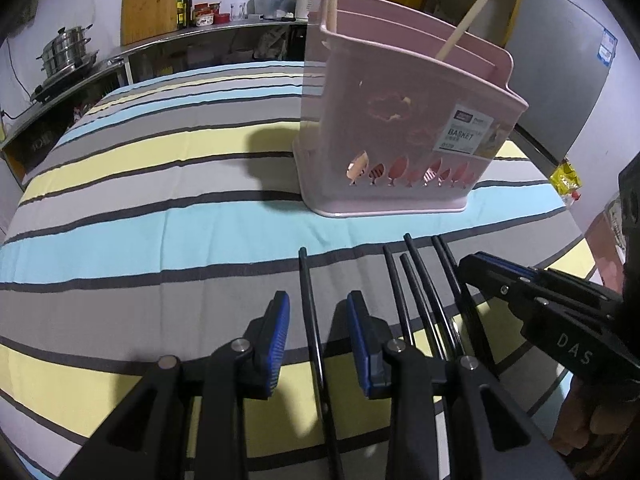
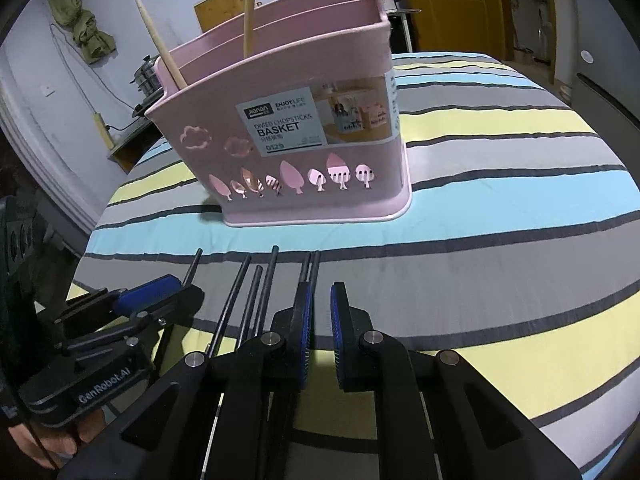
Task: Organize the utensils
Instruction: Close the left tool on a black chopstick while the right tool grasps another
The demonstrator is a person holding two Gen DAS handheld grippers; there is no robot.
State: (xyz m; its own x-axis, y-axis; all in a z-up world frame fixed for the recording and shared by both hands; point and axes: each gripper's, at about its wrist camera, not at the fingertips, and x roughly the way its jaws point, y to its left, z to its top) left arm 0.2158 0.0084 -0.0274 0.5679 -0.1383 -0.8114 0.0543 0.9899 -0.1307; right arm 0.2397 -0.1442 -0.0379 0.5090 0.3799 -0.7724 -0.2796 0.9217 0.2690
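Observation:
A pink divided chopsticks basket [image 1: 404, 128] [image 2: 304, 120] stands upright on the striped cloth, with two wooden handles [image 1: 466, 22] [image 2: 250, 8] sticking out of it. Several black chopsticks [image 1: 420, 292] [image 2: 256, 296] lie side by side on the cloth in front of it. My left gripper [image 1: 318, 332] is open, low over the cloth, with one black chopstick [image 1: 310, 312] lying between its blue pads. My right gripper [image 2: 320, 320] is open with a narrow gap and empty, just right of the chopsticks. Each gripper shows in the other's view [image 1: 520, 280] [image 2: 152, 296].
The striped cloth [image 1: 140, 200] [image 2: 500, 184] covers the whole table. A steel counter with a steamer pot [image 1: 66, 52], bottles and a wooden cutting board [image 1: 150, 4] runs behind. A grey fridge [image 1: 560, 80] stands at the right, a yellow door [image 2: 452, 4] behind.

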